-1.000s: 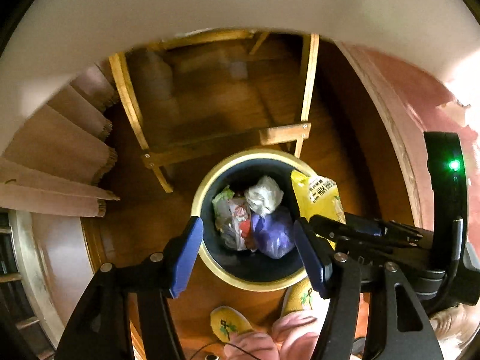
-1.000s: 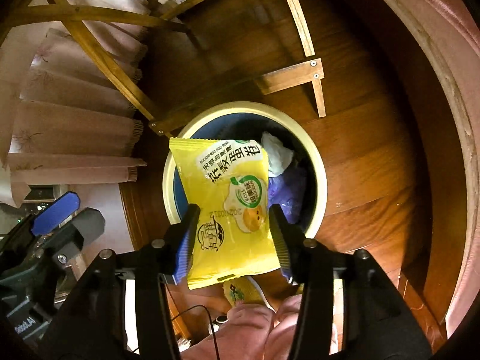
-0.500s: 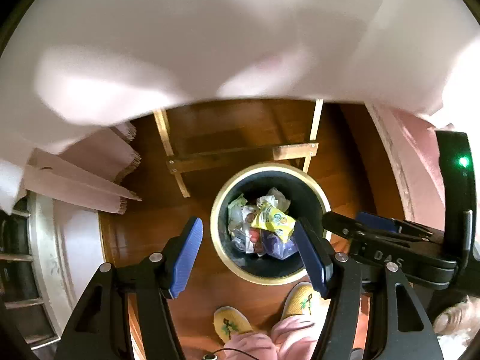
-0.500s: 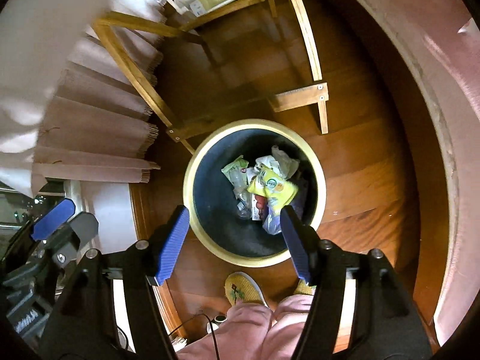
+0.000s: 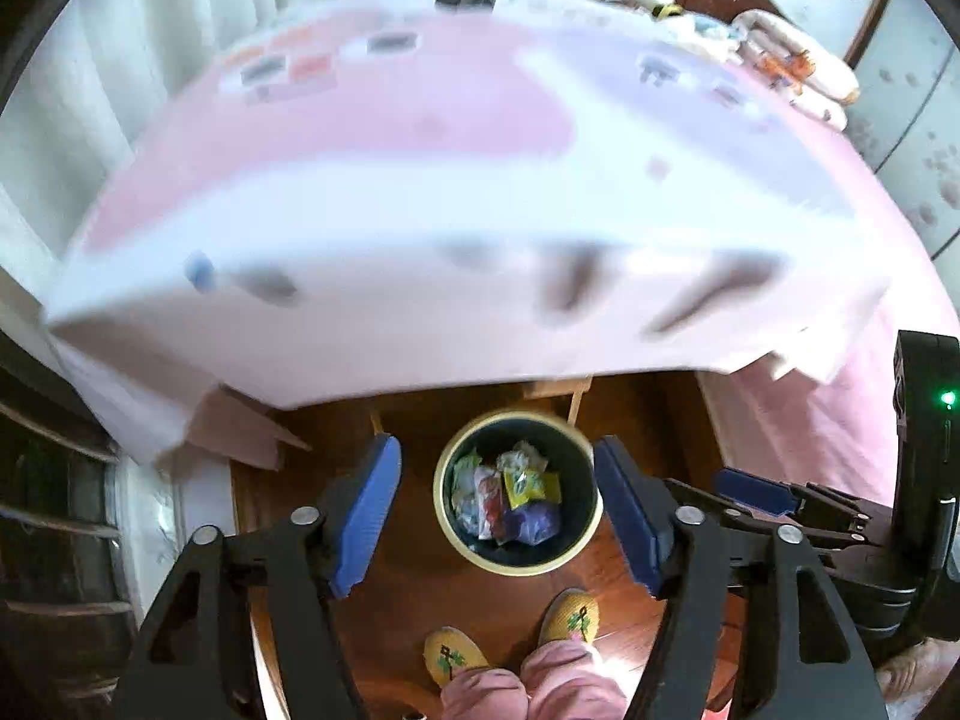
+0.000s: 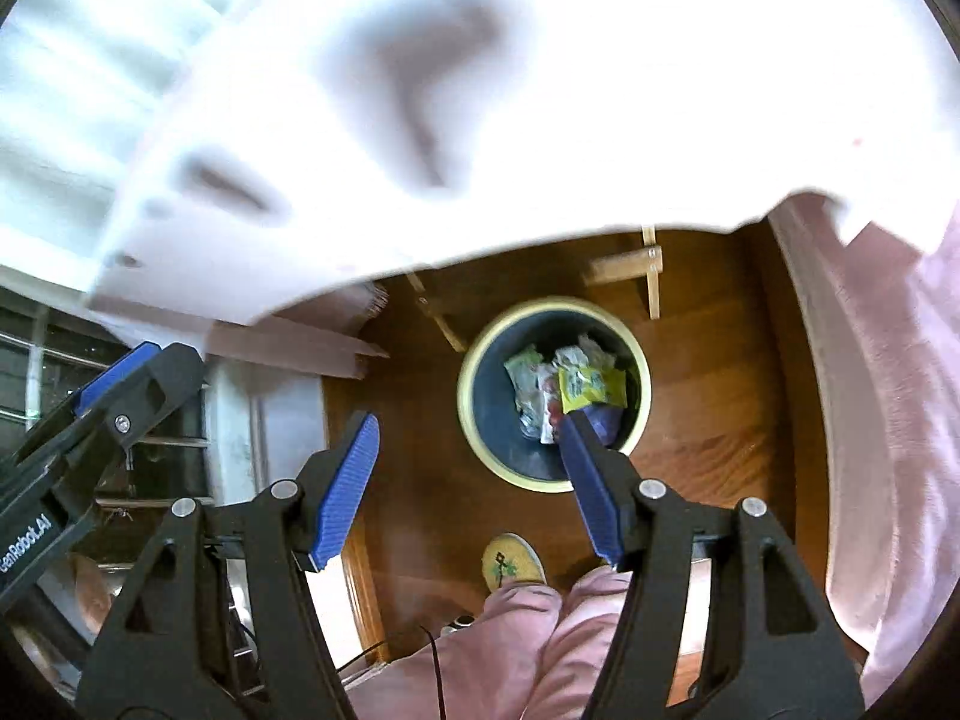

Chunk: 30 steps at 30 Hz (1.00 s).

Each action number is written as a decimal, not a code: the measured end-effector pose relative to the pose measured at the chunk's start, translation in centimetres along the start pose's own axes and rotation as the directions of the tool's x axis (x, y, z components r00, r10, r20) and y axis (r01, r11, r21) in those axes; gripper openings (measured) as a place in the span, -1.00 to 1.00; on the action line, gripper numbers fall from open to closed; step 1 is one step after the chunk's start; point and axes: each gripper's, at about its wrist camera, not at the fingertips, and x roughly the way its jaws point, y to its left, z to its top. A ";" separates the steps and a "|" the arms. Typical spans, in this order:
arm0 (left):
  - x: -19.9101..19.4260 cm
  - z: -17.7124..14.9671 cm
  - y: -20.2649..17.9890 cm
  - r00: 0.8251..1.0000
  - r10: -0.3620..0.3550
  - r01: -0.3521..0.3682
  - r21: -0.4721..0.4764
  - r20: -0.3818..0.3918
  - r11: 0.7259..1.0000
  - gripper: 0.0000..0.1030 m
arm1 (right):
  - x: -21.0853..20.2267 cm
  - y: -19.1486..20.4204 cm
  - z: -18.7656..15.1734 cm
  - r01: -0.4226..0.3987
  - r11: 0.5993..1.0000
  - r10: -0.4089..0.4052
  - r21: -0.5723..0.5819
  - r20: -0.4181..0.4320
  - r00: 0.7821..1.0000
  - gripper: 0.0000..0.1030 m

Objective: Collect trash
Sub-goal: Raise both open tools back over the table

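Trash, yellow packet [image 6: 591,387] included, sits in bin [image 5: 456,531] on floor. Left tongs [image 5: 498,513] and right tongs [image 6: 465,474] spread, empty. Blurred desk [image 5: 420,228]: leftover litter unclear.

round trash bin [image 5: 519,561] stands upright on the wooden floor, dark inside with a pale cream rim, mouth open to the top. contents lie in a loose heap toward the far and right side of the interior; the near-left part of the inside wall is bare. yellow snack wrapper [image 5: 529,483] lies on top of the heap, tilted, printed face up. beside it to the left, a pale green packet [image 5: 463,478] and a white-and-red wrapper [image 5: 487,498], touching one another. crumpled white paper [image 5: 521,457] sits at the far edge. a purple bag [image 5: 530,523] lies under the yellow wrapper, nearer side. in the right wrist view the same bin [image 6: 491,443] shows the yellow snack wrapper [image 6: 591,387] uppermost.
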 end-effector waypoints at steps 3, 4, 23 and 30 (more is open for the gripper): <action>-4.1 1.5 -0.3 0.999 -0.014 0.013 0.030 0.038 0.999 0.40 | -3.7 2.1 0.9 -0.012 1.000 0.012 -0.006 0.036 0.999 0.17; -5.7 2.1 -0.3 0.999 -0.020 0.018 0.044 0.049 0.999 0.40 | -4.6 2.7 1.2 -0.013 1.000 0.014 -0.010 0.046 0.999 0.17; -22.4 14.3 2.7 0.962 0.001 -0.026 0.088 0.274 0.996 0.40 | -21.4 14.9 9.5 0.118 0.978 -0.046 -0.170 0.378 0.925 0.17; -23.3 20.4 3.7 0.955 0.027 -0.044 0.052 0.295 0.998 0.40 | -23.4 15.6 15.9 0.121 0.975 -0.037 -0.187 0.400 0.916 0.17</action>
